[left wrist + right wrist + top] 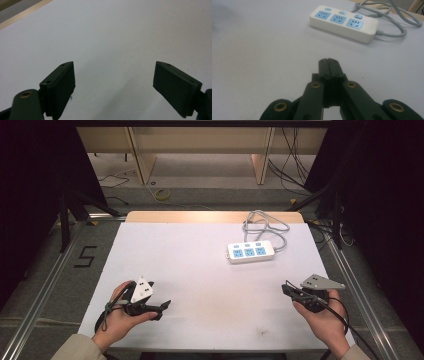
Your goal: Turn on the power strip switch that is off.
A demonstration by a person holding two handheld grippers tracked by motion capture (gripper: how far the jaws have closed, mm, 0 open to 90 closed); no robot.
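While both hands rest low at the near edge of the white-covered bench [200, 270], a pair of tongs is held in each. The left tongs [162, 309] are seen near the front left corner, gripped in the left hand [117, 317], and their jaws are spread wide in the left gripper view, with nothing but bare white surface between them. The right tongs [328, 60] are held in the right hand [322, 322] near the front right corner; in the right gripper view their jaws are pressed flat together, and nothing is caught between them. A white power strip [344, 23] with three blue sockets and three blue switches is laid flat on the far right part of the bench, well apart from both pairs of tongs, and the right tongs are pointed roughly towards it. Its grey cable [265, 224] is looped loosely behind it, over the far edge of the white cover, where a strip of bare wood is left showing.
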